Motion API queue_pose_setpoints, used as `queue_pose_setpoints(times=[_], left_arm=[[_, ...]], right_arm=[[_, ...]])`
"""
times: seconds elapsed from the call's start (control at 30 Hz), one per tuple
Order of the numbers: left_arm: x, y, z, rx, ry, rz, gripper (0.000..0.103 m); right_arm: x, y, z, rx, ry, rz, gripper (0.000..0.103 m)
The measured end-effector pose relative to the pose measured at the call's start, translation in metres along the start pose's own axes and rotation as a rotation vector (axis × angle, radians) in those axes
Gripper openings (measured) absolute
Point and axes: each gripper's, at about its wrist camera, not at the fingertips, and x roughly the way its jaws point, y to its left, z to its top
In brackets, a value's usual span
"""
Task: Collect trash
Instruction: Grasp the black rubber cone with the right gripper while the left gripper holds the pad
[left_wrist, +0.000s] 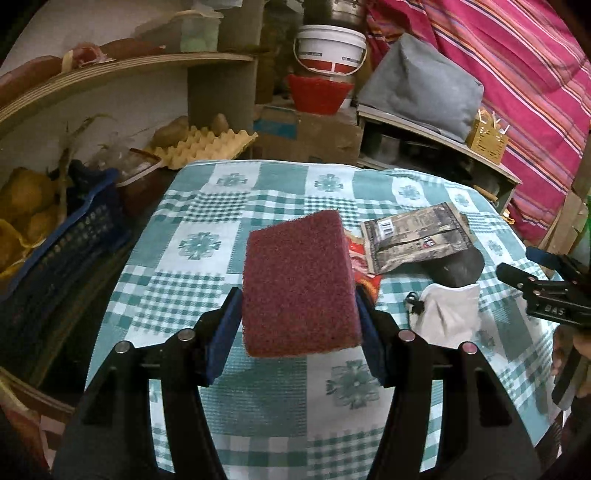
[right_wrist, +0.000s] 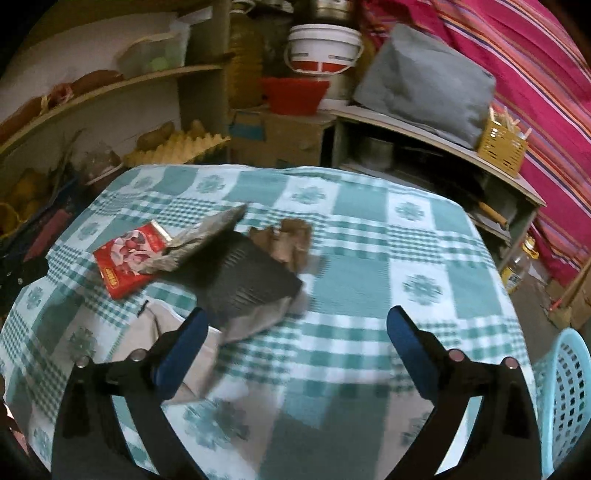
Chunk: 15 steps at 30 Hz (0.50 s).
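My left gripper (left_wrist: 297, 314) is shut on a maroon scouring pad (left_wrist: 299, 284) and holds it above the checked tablecloth (left_wrist: 207, 221). Trash lies to its right: a grey printed wrapper (left_wrist: 413, 236), a red wrapper (left_wrist: 360, 262) partly hidden behind the pad, a dark pouch (left_wrist: 458, 266) and a white crumpled piece (left_wrist: 448, 314). My right gripper (right_wrist: 295, 347) is open and empty above the cloth (right_wrist: 369, 236). In its view lie the red wrapper (right_wrist: 129, 262), the grey wrapper (right_wrist: 207, 236), the dark pouch (right_wrist: 247, 280), a brown crumpled piece (right_wrist: 291, 243) and the white piece (right_wrist: 177, 354) under its left finger.
A light blue plastic basket (right_wrist: 565, 406) stands at the table's right edge. A dark blue crate (left_wrist: 62, 251) sits to the left. Shelves with an egg tray (left_wrist: 207, 142), a white bucket (left_wrist: 330, 48) and a grey bag (left_wrist: 417, 85) stand behind. The right gripper's body (left_wrist: 546, 295) shows at far right.
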Motion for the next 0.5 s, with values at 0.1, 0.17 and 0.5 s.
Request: queue_pose_setpoints(times=[0.1,0.17,0.5], left_arm=[[0.001,0.008,-0.001,-0.020,0.000,-0.002,0.058],[0.001,0.013,-0.002,-0.031,0.001,0.000,0.058],[0.004,0.021,-0.004,-0.039,0.001,0.021,0.058]], right_arm=[[0.013,0.013,0.004,-0.024,0.020,0.002,0.095],[0.023,0.019,0.007,-0.040,0.037,-0.012,0.095],[0.059,0.043,0.017,-0.120,0.085,-0.040,0.095]])
